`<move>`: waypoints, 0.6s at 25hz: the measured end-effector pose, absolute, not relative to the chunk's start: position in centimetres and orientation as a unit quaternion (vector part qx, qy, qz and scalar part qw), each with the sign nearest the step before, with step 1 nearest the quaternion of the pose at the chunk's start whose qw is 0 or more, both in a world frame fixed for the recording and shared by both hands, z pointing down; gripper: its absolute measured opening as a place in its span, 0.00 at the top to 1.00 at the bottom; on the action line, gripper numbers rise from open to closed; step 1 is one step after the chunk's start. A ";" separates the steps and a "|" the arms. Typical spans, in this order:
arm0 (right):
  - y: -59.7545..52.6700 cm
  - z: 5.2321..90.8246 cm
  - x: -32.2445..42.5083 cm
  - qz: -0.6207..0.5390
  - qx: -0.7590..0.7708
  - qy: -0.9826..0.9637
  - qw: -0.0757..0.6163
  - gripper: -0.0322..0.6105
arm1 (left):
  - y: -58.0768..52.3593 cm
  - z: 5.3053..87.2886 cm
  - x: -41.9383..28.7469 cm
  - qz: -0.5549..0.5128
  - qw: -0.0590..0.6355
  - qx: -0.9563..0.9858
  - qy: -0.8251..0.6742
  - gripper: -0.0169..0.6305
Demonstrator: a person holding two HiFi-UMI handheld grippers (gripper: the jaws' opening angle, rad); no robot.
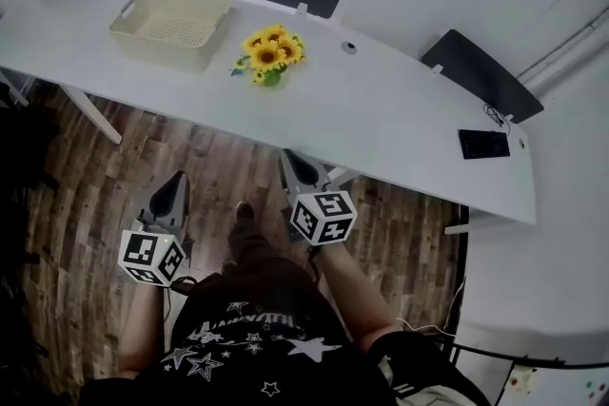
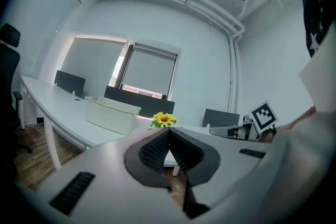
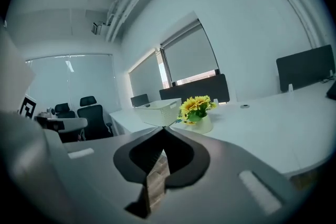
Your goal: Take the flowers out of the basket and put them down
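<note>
Head view: flowers (image 1: 271, 52) stand on table (image 1: 381, 119) just beside basket (image 1: 171, 27), outside it; basket looks empty. Left gripper (image 1: 175, 185) and right gripper (image 1: 293, 164) are over the floor, well apart from the table, neither holding anything.

Left gripper view: jaws fully together, pads meeting, nothing between. Flowers and basket are far beyond the tips.

Right gripper view: jaws pressed together, empty. Flowers sit upright in a small pale pot (image 3: 203, 123). The bunch is probably light, with bendy stems and petals that crush easily; the pot looks rigid and maybe slick. Best hold is likely low on the stems or the pot, not the blooms.
</note>
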State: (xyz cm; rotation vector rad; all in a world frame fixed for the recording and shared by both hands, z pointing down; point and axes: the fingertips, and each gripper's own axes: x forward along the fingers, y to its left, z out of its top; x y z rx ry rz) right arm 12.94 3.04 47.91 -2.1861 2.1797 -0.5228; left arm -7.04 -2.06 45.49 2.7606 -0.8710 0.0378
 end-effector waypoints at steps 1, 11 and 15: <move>3.6 47.9 12.6 -0.166 -0.695 0.699 0.002 0.95 | -1.6 45.5 -7.0 0.012 0.122 0.947 -0.296 0.96; 5.5 47.4 10.6 -0.107 -0.656 0.741 -0.094 0.95 | 0.8 45.2 -6.5 0.012 0.114 0.943 -0.311 0.96; 6.5 48.4 11.6 -0.126 -0.642 0.751 -0.090 0.95 | 1.6 45.5 -5.5 0.019 0.119 0.937 -0.329 0.96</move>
